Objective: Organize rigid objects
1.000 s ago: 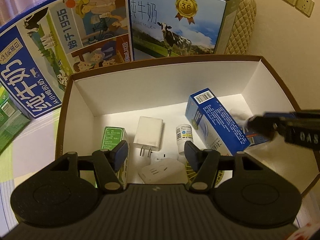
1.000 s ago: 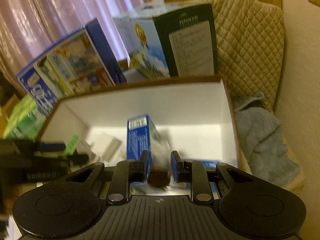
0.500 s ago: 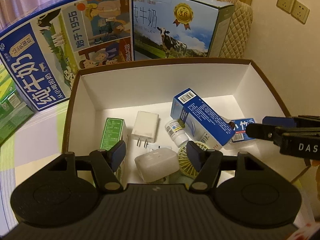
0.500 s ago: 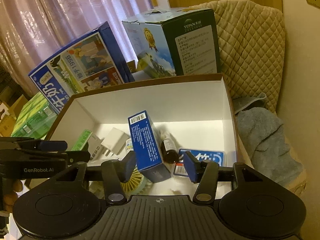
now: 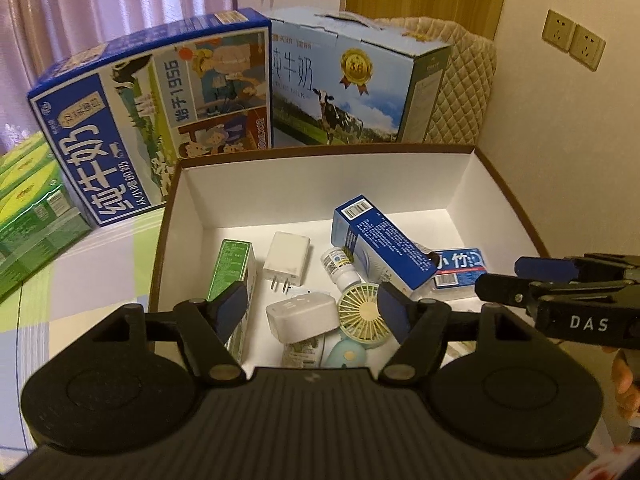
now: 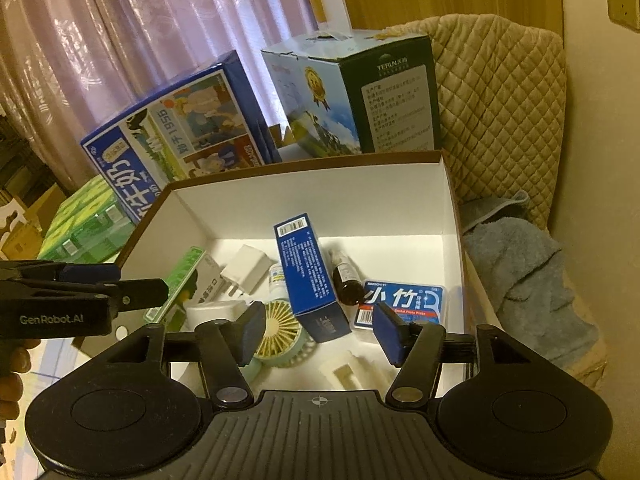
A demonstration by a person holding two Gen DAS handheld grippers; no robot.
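Both tongs, left gripper (image 5: 312,306) and right gripper (image 6: 320,330), hang empty, jaws just opened wide, above the cardboard box's (image 5: 320,150) near edge. Inside: one blue carton (image 6: 308,276) leaning mid-box, far floor bare. Only the right view shows one brown bottle (image 6: 348,286).

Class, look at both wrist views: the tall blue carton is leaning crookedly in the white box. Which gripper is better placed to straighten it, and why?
Probably the right gripper. It is open and empty, and the blue carton lies directly ahead of it. The left gripper, also open, faces the white adapter and small fan instead.
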